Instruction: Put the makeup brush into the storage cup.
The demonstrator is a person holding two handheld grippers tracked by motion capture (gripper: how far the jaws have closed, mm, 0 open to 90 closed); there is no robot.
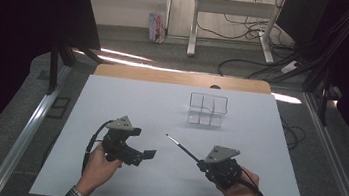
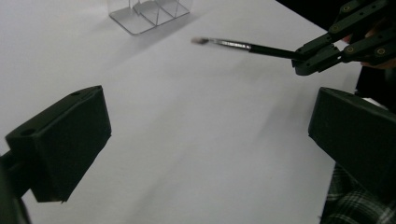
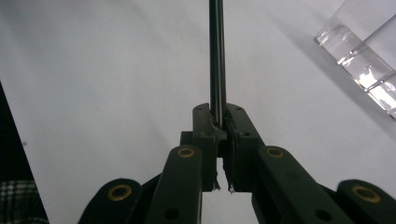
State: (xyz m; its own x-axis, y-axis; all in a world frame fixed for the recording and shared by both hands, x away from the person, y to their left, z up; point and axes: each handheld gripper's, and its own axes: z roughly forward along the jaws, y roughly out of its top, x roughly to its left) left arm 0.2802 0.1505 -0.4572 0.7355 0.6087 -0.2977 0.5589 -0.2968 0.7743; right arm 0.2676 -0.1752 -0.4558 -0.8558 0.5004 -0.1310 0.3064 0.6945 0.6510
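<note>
Because the right gripper [image 1: 200, 164] clamps only the brush [image 1: 182, 148] end while the left gripper [image 1: 148, 153] gapes empty, the brush could pivot and miss the organizer [image 1: 207, 110].

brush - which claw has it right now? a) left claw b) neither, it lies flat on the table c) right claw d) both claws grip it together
c: the right claw is shut on the brush handle, bristle end pointing away from it, while the left claw stands open with nothing between its jaws.
</note>
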